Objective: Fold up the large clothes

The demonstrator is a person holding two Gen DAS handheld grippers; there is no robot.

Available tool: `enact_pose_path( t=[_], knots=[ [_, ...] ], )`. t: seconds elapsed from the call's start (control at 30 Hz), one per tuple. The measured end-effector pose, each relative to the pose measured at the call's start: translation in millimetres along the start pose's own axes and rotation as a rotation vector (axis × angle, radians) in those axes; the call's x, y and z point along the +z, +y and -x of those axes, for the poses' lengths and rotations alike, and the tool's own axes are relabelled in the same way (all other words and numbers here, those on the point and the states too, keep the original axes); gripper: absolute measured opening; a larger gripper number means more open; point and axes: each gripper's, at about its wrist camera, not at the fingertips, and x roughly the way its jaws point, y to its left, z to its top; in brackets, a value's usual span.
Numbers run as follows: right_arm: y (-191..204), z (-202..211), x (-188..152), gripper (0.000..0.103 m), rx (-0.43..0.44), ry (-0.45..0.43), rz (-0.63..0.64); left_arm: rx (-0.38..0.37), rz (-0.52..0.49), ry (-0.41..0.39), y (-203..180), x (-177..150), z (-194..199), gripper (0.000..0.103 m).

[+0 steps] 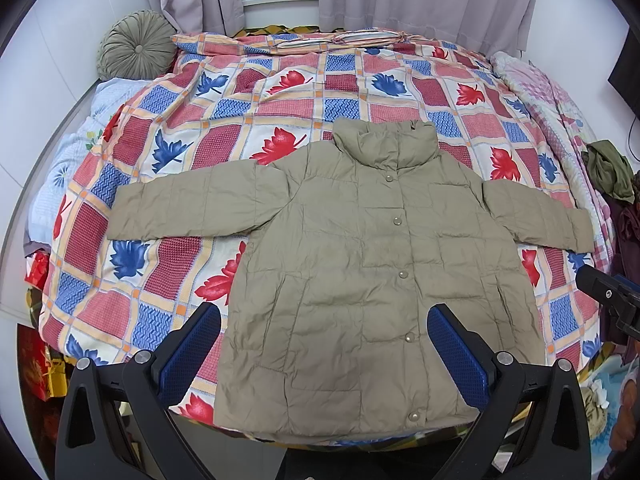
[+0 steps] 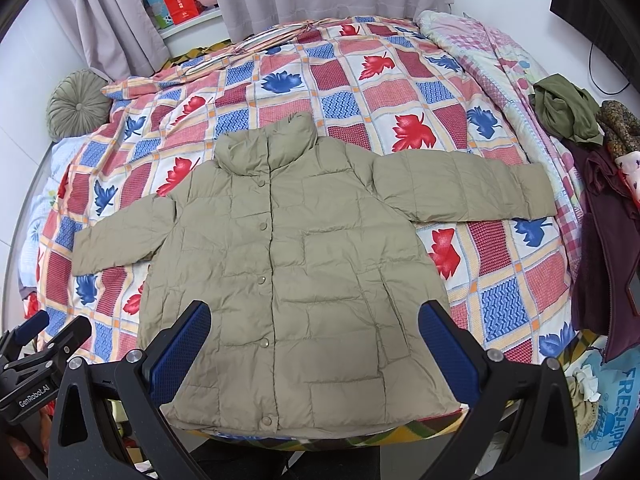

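Khaki and quilted, the puffer jacket point(image 1: 360, 264) lies flat and face up on the patchwork bedspread point(image 1: 224, 92), snapped shut down the front, collar pointing away from me, hem at the near edge of the bed, and both sleeves spread out sideways. Nothing is folded yet, so I judge the step in hand to be the first fold: bringing a sleeve in across the chest. To do that well I would pinch each cuff near its end, lift only enough to clear the padding, and lay the sleeve straight over the body so the slippery fill does not bunch or slide. My left gripper point(image 1: 324, 338) hovers above the lower front with its 2 blue pads point(image 1: 192, 348) spread wide, holding nothing and not touching the fabric as far as I can see. My right gripper point(image 2: 314, 332) hangs the same way over the hem area, fully released and empty.
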Motion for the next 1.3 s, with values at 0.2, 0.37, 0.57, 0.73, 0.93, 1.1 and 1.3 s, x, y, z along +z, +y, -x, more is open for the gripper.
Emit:
enact_pose_path(
  t=[0.2,0.37,0.57,0.73,0.93,1.1,1.3],
  knots=[
    [0.1,0.2,-0.2,0.103,0.000,-0.001,0.000,-0.001,-0.001,0.000,0.3,-0.2,0.0,0.103],
    [0.2,0.1,-0.2,0.103,0.000,-0.001,0.000,0.000,0.000,-0.001,0.1,-0.4,0.1,0.103],
    [-0.1,-0.1,-0.1,0.103,0.000,0.000,0.000,-0.002,0.000,-0.001,0.2,-0.6,0.3,0.103],
    [0.1,-0.5,0.0,0.103,0.000,0.002,0.000,-0.003,0.001,0.000,0.1,-1.0,0.1,0.103],
    [1.6,0.0,-0.8,0.103,-0.001,0.004,-0.001,-0.012,0.005,0.004,-0.2,-4.8,0.3,0.103],
    [1.0,-1.2,-0.4,0.103,-0.001,0.002,0.002,-0.026,0.019,0.008,1.3,-8.0,-0.7,0.103],
    [5.5,-1.3,-2.4,0.103,0.000,0.008,0.005,-0.063,0.054,0.040,21.5,-6.0,-12.3,0.103]
  ],
)
